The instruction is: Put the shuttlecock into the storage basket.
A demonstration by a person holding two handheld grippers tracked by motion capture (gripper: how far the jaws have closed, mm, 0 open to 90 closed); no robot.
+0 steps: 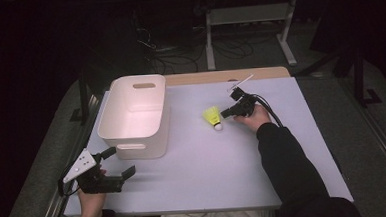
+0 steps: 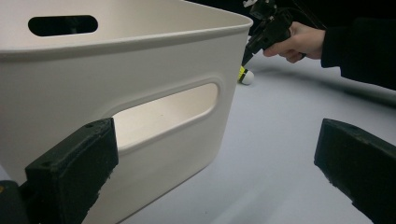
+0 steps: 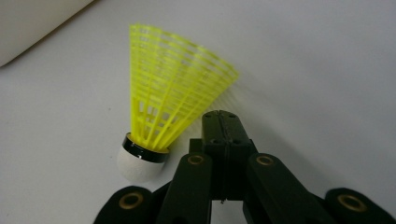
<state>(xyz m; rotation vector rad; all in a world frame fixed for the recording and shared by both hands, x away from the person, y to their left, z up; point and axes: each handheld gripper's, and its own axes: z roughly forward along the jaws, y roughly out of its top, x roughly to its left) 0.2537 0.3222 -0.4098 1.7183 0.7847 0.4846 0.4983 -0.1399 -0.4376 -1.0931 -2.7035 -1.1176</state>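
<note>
The shuttlecock [image 1: 213, 117] lies on its side near the middle of the table [image 1: 209, 172], a little right of the bin [image 1: 132, 136], its white cork toward the person and its yellow skirt pointing away. In the right gripper view the shuttlecock [image 3: 173, 98] has a black band above the cork, and the mesh skirt fans up and to the right.

The right gripper [image 1: 226, 113] sits just beside the skirt, its jaws pressed flat together with nothing between them; the right gripper [image 3: 223, 122] tip lies against or just short of the skirt's lower edge, and I cannot tell which. The left gripper [image 1: 117, 162] rests at the near left corner with jaws wide apart, one by the bin's near wall; the left gripper [image 2: 215, 172] looks past the handle slot of the bin [image 2: 140, 60].

The table has a pale lilac-grey matte top with a strip of bare wood [image 1: 219, 76] at the far edge. The room beyond is dark; a white metal frame [image 1: 249, 30] stands on the floor among loose cables [image 1: 178, 54].
</note>
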